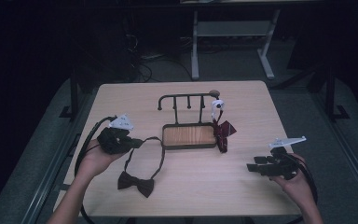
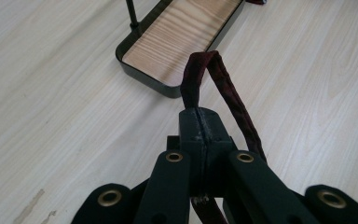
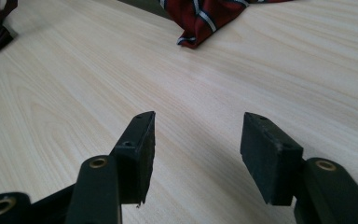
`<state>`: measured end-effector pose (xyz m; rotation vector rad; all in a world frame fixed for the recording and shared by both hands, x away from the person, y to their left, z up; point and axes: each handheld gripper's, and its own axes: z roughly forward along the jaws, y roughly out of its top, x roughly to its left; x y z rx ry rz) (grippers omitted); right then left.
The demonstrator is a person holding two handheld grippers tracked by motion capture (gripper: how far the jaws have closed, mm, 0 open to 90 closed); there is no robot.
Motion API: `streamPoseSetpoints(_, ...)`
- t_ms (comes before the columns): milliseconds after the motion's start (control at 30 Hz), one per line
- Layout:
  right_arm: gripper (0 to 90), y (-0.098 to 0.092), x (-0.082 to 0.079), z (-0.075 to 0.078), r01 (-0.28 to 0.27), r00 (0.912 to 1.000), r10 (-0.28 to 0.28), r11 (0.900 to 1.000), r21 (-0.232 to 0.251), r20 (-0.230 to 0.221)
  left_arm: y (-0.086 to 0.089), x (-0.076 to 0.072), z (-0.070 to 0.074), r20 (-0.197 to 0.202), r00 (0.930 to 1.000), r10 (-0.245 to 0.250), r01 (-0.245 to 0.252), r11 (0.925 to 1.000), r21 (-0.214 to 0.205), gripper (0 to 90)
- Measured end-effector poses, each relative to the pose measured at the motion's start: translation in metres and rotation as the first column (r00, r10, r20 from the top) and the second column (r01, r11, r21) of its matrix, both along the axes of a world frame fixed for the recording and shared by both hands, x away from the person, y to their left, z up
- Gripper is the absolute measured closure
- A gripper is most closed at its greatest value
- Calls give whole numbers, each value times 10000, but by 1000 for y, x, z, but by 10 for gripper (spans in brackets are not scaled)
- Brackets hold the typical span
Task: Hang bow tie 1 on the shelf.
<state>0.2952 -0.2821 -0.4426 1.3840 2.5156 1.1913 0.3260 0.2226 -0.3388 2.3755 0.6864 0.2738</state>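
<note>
The left tool (image 1: 133, 143) is clenched on the neck strap (image 2: 223, 86) of a dark maroon bow tie (image 1: 135, 183); in the left gripper view the strap loops out from between the shut jaws toward the rack's wooden tray (image 2: 182, 37). The bow itself lies on the counter (image 1: 242, 191) near its front edge, with the strap running up from it to the tool. A striped red bow tie (image 1: 223, 130) is already hanging from the right end of the hook rack (image 1: 186, 97), draping down beside the tray. So, as I judge it, one tie is hung and the second is only picked up by its strap: lifting it and looping it over a free hook remains. The right tool (image 1: 253, 167) is released, jaws apart over bare counter, holding nothing
</note>
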Motion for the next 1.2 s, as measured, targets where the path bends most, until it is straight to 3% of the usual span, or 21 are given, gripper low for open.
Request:
streamPoseSetpoints(700, 449, 0, 0, -2, -75, 9999, 75, 10000, -22, 118, -7, -3, 32, 246, 9983, -536, 539, 9985, -122, 896)
streamPoseSetpoints(1200, 449, -2, -2, -1, 7, 9999, -7, 10000, 37, 145, -11, -3, 43, 308, 9969, -724, 725, 9974, -25, 896)
